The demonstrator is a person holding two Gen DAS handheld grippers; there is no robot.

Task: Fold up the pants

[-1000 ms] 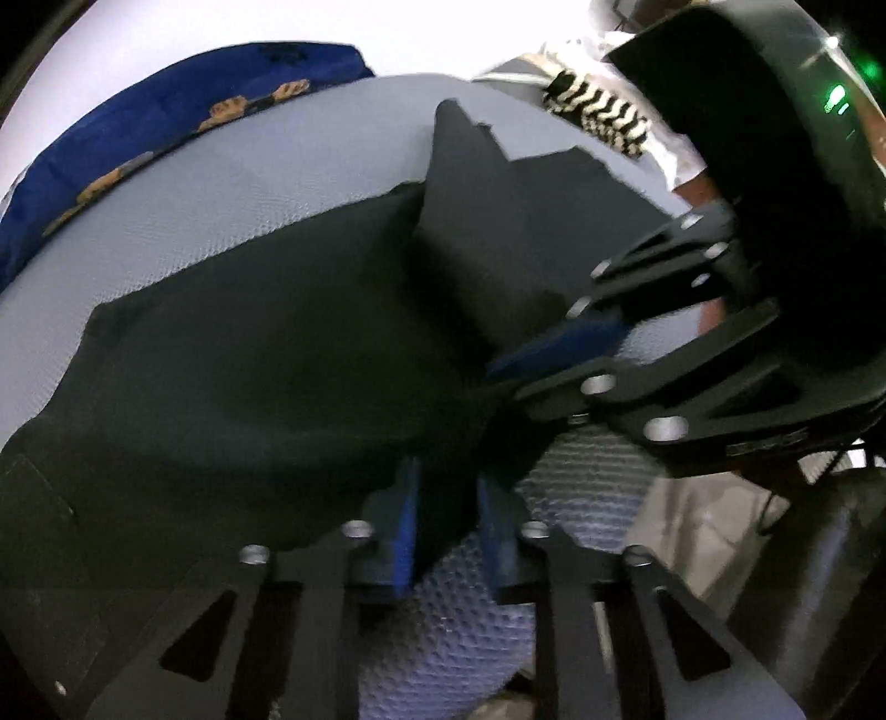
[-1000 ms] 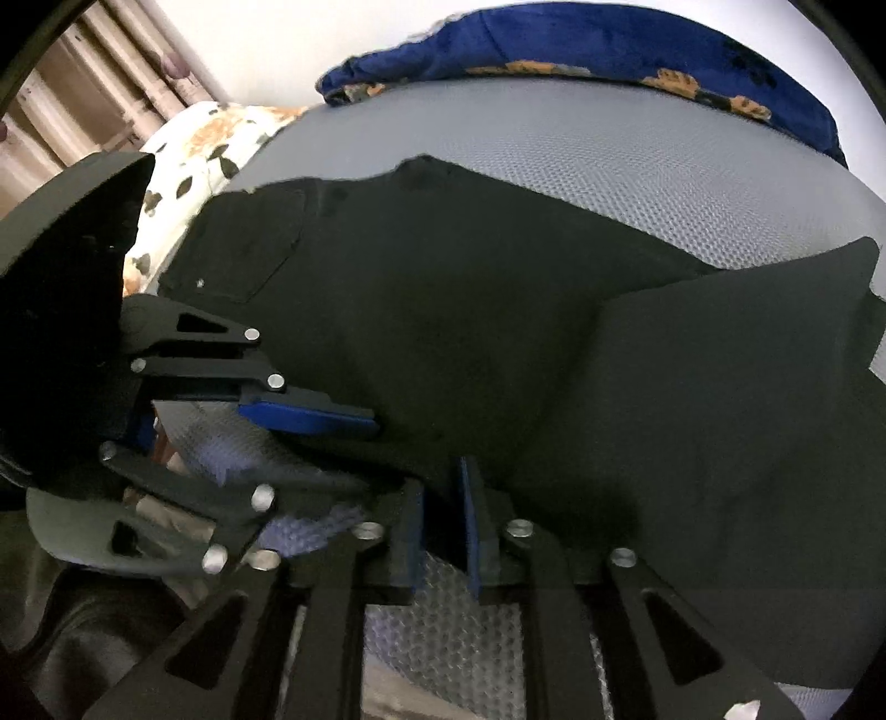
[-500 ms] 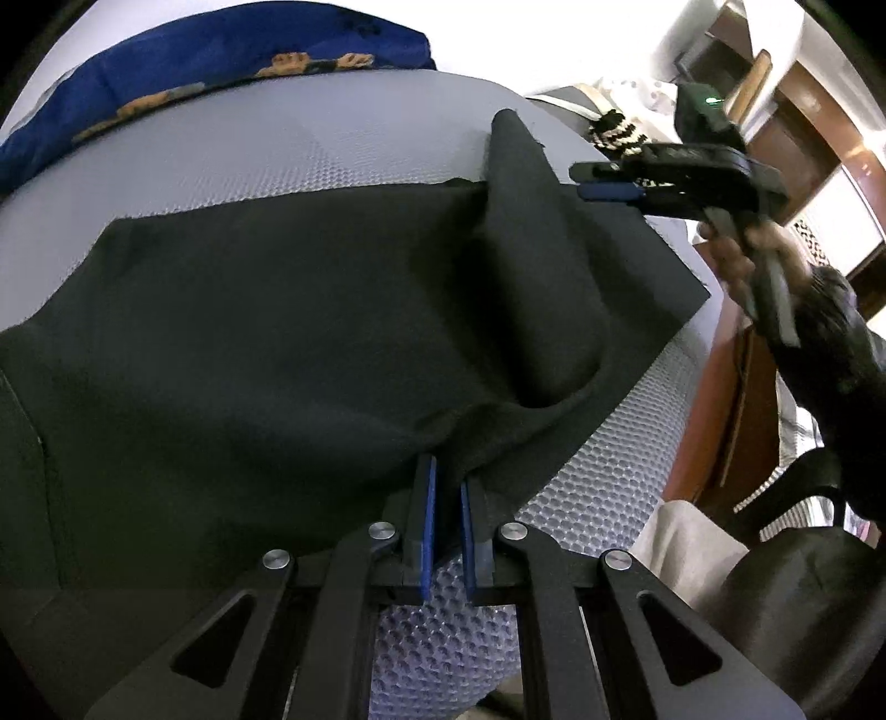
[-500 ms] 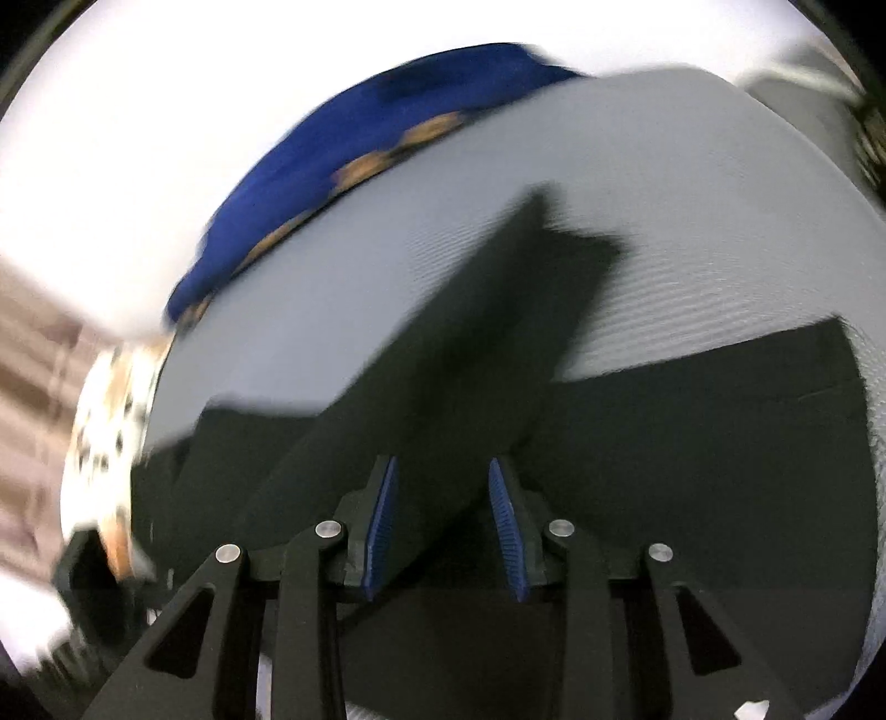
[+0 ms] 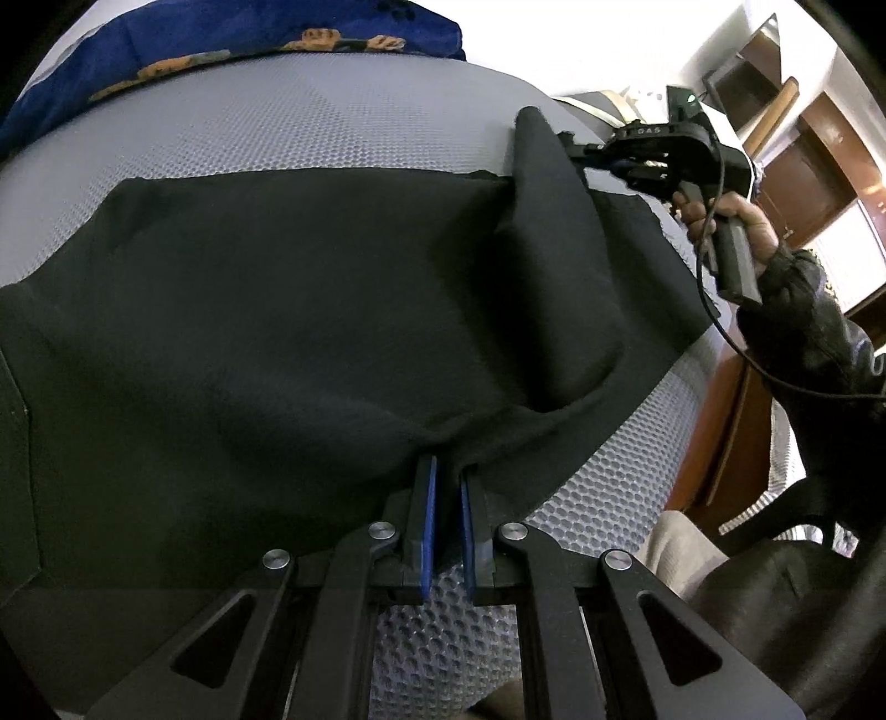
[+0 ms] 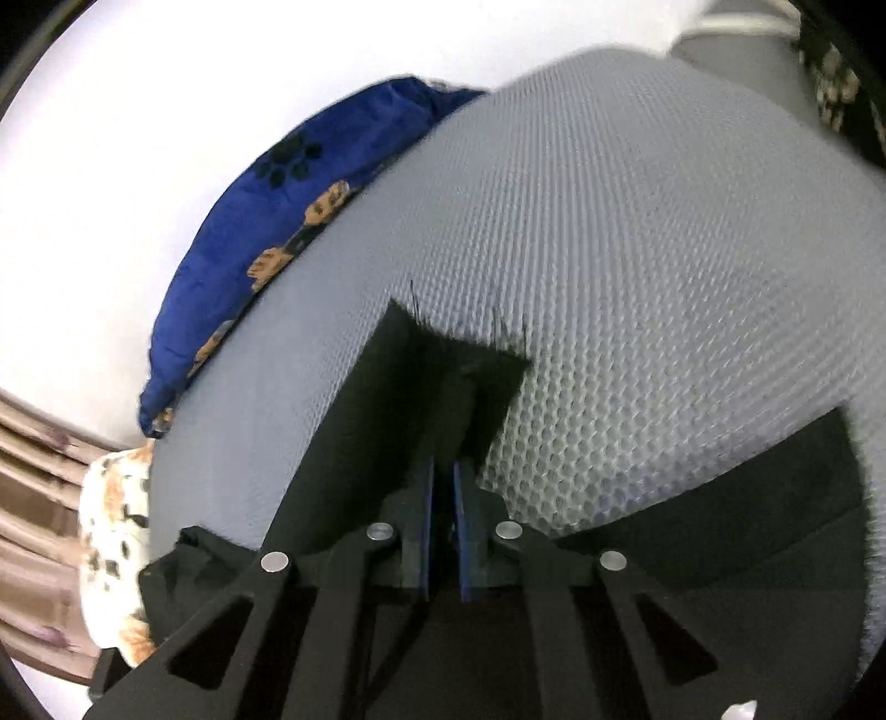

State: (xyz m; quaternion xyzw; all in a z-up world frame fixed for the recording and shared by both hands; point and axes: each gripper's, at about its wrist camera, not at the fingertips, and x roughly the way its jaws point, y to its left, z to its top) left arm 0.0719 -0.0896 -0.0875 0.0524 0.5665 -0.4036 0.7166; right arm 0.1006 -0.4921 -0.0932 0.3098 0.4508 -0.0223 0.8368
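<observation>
The black pants (image 5: 288,310) lie spread over a grey mesh surface (image 5: 310,127). My left gripper (image 5: 446,471) is shut on the pants' near edge, where the cloth bunches between the blue pads. My right gripper (image 6: 441,471) is shut on a frayed leg end of the pants (image 6: 443,382) and holds it lifted above the surface. In the left wrist view the right gripper (image 5: 587,155) shows at the far right, pinching a raised fold of the leg.
A blue blanket with orange paw prints (image 5: 232,39) lies along the far edge of the surface, also in the right wrist view (image 6: 260,232). A flowered pillow (image 6: 116,531) lies at the left. Brown wooden furniture (image 5: 797,166) and a dark chair (image 5: 775,598) stand at the right.
My right gripper has moved away from the left one, closed on the leg end, and lifted it toward the far side. My left gripper has closed on the near edge.
</observation>
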